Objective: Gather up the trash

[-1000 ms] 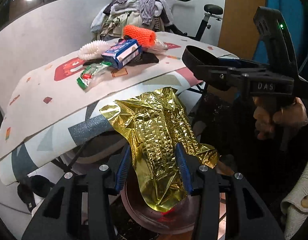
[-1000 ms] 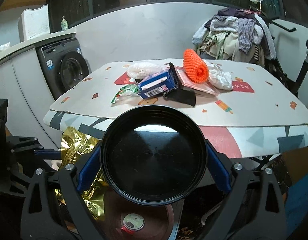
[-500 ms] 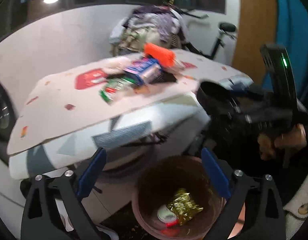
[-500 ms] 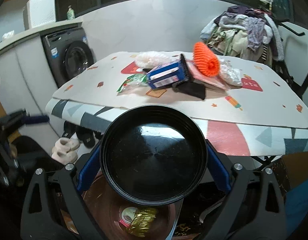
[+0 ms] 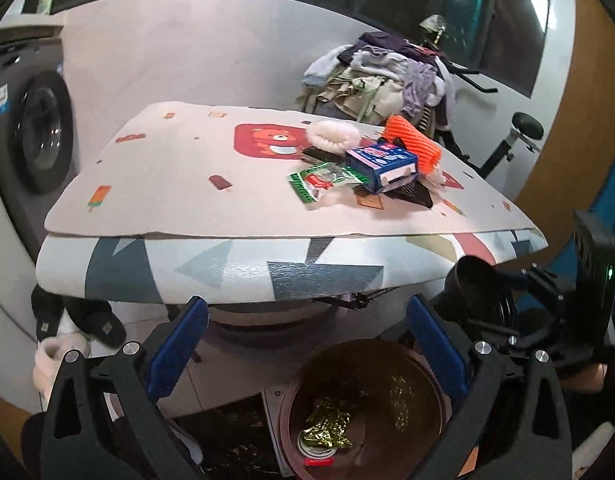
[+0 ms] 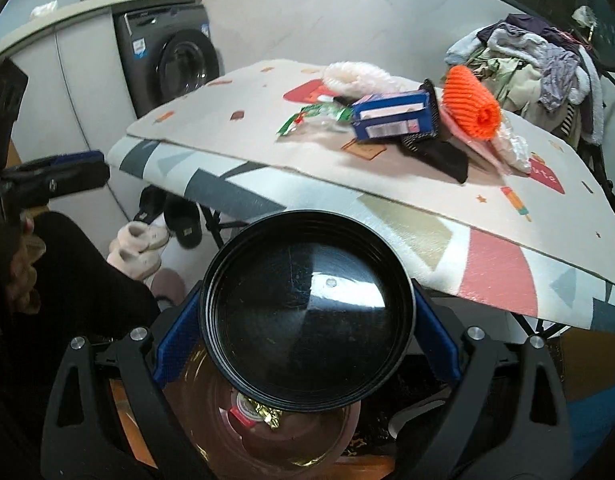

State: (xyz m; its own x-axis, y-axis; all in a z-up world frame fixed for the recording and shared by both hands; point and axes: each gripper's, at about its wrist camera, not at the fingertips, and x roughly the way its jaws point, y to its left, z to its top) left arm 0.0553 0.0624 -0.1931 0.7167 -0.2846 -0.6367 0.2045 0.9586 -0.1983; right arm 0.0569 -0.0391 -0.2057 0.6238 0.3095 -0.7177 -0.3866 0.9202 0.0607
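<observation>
My left gripper point(image 5: 307, 344) is open and empty above the brown trash bin point(image 5: 435, 376). The crumpled gold foil point(image 5: 327, 428) lies inside the bin beside a small round tin. My right gripper point(image 6: 305, 340) is shut on a black round lid point(image 6: 305, 312), held tilted over the bin point(image 6: 291, 444). In the left wrist view that lid point(image 5: 483, 296) shows at the right. On the table point(image 5: 187, 184) lies a pile of trash: a blue carton point(image 5: 383, 162), a green wrapper point(image 5: 319, 180), an orange foam net point(image 5: 415, 144) and a white foam net point(image 5: 333, 134).
A washing machine point(image 6: 175, 60) stands at the left wall. Slippers point(image 6: 147, 240) lie on the floor under the table. Behind the table, an exercise bike point(image 5: 519, 136) carries a heap of clothes point(image 5: 387, 76). A person's hand point(image 6: 19, 264) holds the left gripper's handle.
My left gripper opened and let go of the gold foil, which dropped into the bin. The left hand then swung left and rolled. The right gripper kept the lid and drifted slightly.
</observation>
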